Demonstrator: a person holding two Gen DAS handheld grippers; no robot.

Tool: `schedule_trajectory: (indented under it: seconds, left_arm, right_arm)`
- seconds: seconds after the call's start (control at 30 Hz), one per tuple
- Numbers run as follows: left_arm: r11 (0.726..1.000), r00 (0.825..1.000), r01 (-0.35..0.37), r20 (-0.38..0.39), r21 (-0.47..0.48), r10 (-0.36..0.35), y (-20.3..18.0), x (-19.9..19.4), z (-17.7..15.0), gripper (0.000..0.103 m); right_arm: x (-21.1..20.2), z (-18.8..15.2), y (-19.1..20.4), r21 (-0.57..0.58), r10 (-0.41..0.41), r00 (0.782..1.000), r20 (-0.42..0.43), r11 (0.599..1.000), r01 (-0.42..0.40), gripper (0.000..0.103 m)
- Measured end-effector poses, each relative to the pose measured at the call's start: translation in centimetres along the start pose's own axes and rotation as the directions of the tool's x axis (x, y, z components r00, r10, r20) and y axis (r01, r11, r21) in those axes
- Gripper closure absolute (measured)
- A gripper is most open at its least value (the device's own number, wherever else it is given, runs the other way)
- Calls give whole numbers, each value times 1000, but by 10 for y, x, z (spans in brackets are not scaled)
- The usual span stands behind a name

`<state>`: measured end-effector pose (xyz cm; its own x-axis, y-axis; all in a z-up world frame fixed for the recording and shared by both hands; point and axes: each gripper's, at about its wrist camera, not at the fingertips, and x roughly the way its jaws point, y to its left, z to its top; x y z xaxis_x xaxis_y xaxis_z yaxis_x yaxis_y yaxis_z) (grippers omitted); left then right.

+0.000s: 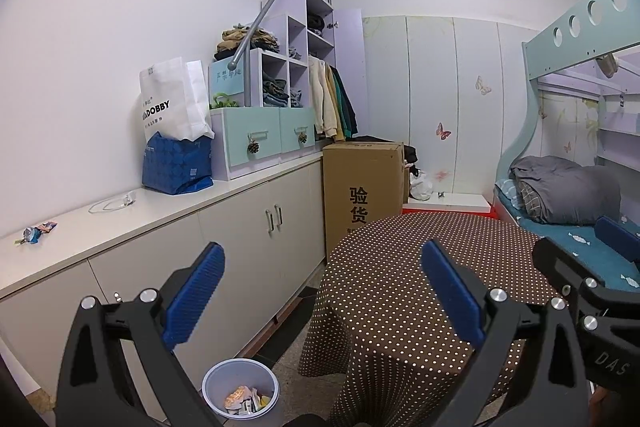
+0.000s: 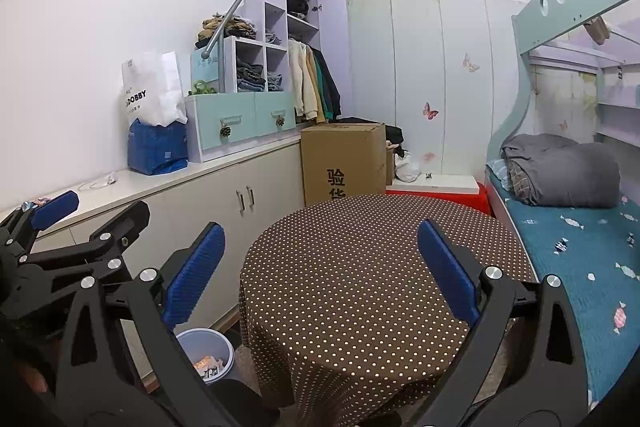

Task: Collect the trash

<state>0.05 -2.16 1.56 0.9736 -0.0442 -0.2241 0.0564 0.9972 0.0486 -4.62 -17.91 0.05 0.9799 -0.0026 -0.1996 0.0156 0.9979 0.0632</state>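
Grey bin (image 1: 240, 393) near left already holds scraps; crumpled wrapper (image 1: 38, 230) remains on counter (image 1: 160, 211); both grippers (image 1: 320, 291) (image 2: 318, 277) spread, empty.

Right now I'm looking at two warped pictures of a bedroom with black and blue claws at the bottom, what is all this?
Those claws are two hand-held grippers; a person carries one in each hand, and no robot arm is involved. Each picture comes from a wide-angle camera on one gripper, looking along its fingers, hence the curved walls. One view shows the left gripper, the other the right gripper. Both are open and hold nothing. Ahead stands a round table under a brown dotted cloth, with nothing on it. On the white counter lies a crumpled wrapper, likely trash to collect, plus a clear plastic piece. On the floor stands a bin already holding scraps.
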Motion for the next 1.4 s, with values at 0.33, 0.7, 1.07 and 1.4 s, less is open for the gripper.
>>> schedule_trajectory:
  seconds: [0.33,0.7,1.07,1.4]
  left_arm:
    - [1000,1000,-1,3,1,1,-3,0,-1,6]
    - [1000,1000,1,5,2,-1,-6,-1,1,6]
    - [1000,1000,2,6,3,-2,-5,0,1,6]
    - [1000,1000,2,5,4,-2,-3,-1,0,6]
  right_arm:
    - [0,1,1,2,0,1000,0,1000,0,8]
    - [1,2,3,6,1,1000,-5,1000,-1,8]
    - [1,2,5,7,1,1000,-6,1000,-1,8]
    - [0,1,7,5,-3,1000,-5,1000,3,8]
